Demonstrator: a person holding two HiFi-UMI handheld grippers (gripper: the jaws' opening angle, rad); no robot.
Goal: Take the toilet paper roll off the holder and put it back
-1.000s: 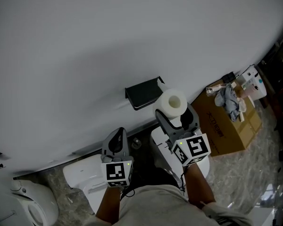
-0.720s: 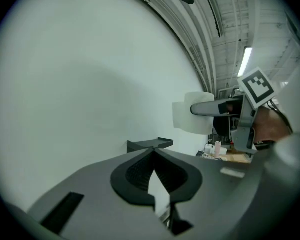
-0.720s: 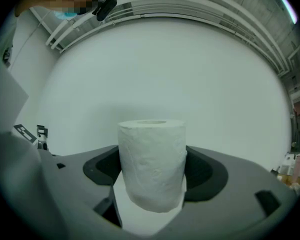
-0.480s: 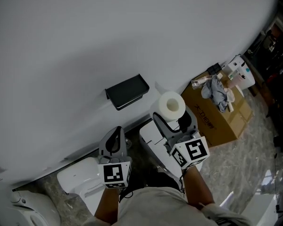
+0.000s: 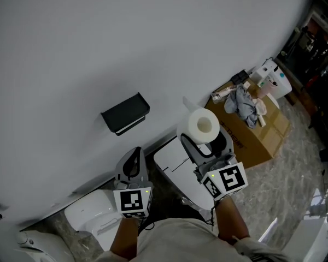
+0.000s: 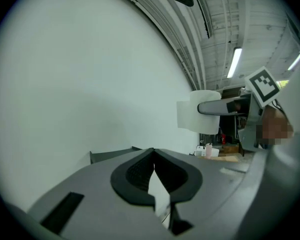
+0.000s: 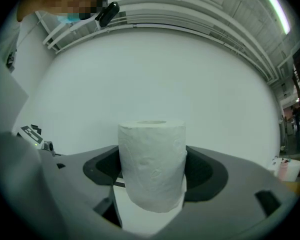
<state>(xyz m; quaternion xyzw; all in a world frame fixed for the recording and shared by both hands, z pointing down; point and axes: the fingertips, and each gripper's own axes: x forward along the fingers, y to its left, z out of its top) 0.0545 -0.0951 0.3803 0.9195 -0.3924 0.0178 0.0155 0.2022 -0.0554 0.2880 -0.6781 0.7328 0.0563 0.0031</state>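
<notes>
The toilet paper roll (image 5: 201, 126) is off its holder, held in the air by the right claw (image 5: 205, 139). It stands upright, with its long axis vertical. The head view looks down into the open core at its top end. The right gripper view shows only the roll's (image 7: 152, 164) quilted side and the rim of that end. There the right claw (image 7: 152, 176) has its jaws spread to the roll's width and pressed against the curved sides. The lower end sits down between the pads.

The left gripper view catches the roll (image 6: 200, 111) side-on, with one jaw of the right claw lying across it.

In the head view the black holder (image 5: 126, 113) is on the white wall (image 5: 98, 48), up and to the left of the roll and well apart from it. The left gripper view shows the holder (image 6: 115, 155) edge-on just past the left claw (image 6: 152, 159), whose jaws are closed together on nothing.

In the head view the left claw (image 5: 133, 158) hangs below the holder. A white toilet (image 5: 93, 214) lies beneath both claws, and a cardboard box (image 5: 251, 138) with a grey cloth (image 5: 243, 100) on it stands to the right.
</notes>
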